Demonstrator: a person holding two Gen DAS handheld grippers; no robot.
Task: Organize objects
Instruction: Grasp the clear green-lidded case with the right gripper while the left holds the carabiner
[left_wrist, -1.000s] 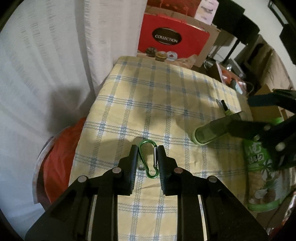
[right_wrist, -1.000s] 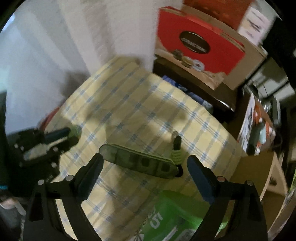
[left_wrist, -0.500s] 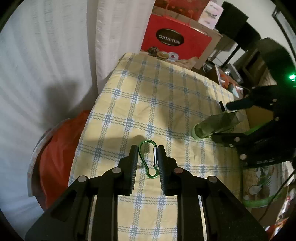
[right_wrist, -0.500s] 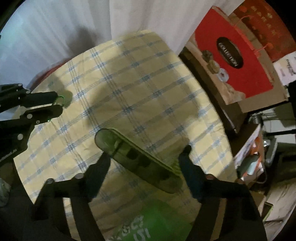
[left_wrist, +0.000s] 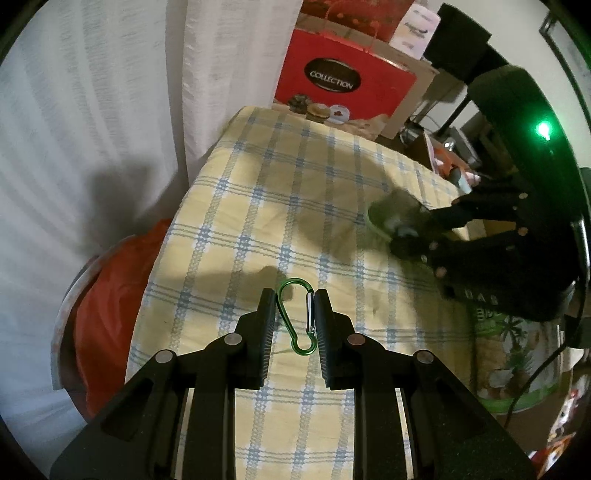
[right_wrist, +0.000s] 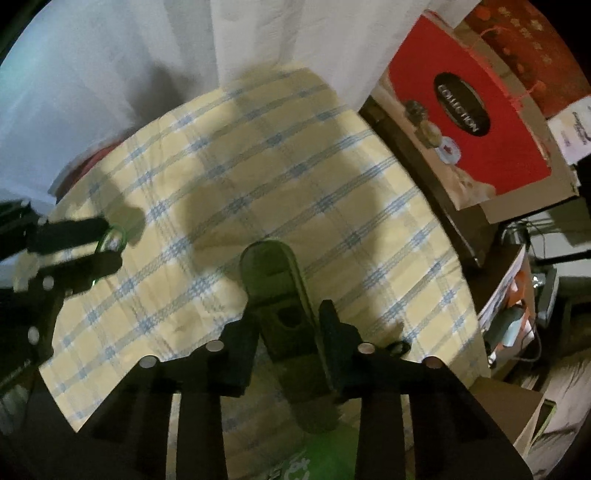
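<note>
A green carabiner (left_wrist: 297, 319) sits upright between the pads of my left gripper (left_wrist: 294, 300), which is shut on it just above the yellow-and-blue checked cloth (left_wrist: 258, 206). From the right wrist view, the same gripper (right_wrist: 105, 240) is at the far left. My right gripper (right_wrist: 290, 317) points steeply down. Its jaws are closing on a long translucent green case (right_wrist: 271, 269), and both pads touch the case's sides. The case's rounded end sticks out ahead of the fingers. In the left wrist view the case (left_wrist: 388, 218) is blurred at the right gripper's tips.
A red "COLLECTION" bag (left_wrist: 340, 85) leans at the table's far end against brown cardboard. A green printed package (left_wrist: 513, 354) stands off the table's right edge. White curtains (left_wrist: 110, 110) hang left, with an orange bundle (left_wrist: 107, 295) below them. Cluttered shelves (right_wrist: 517, 314) lie right.
The right gripper's wide-open jaws have come together on the green case, while the gripper rolled and sank toward the cloth. The left gripper with the carabiner stayed put.
</note>
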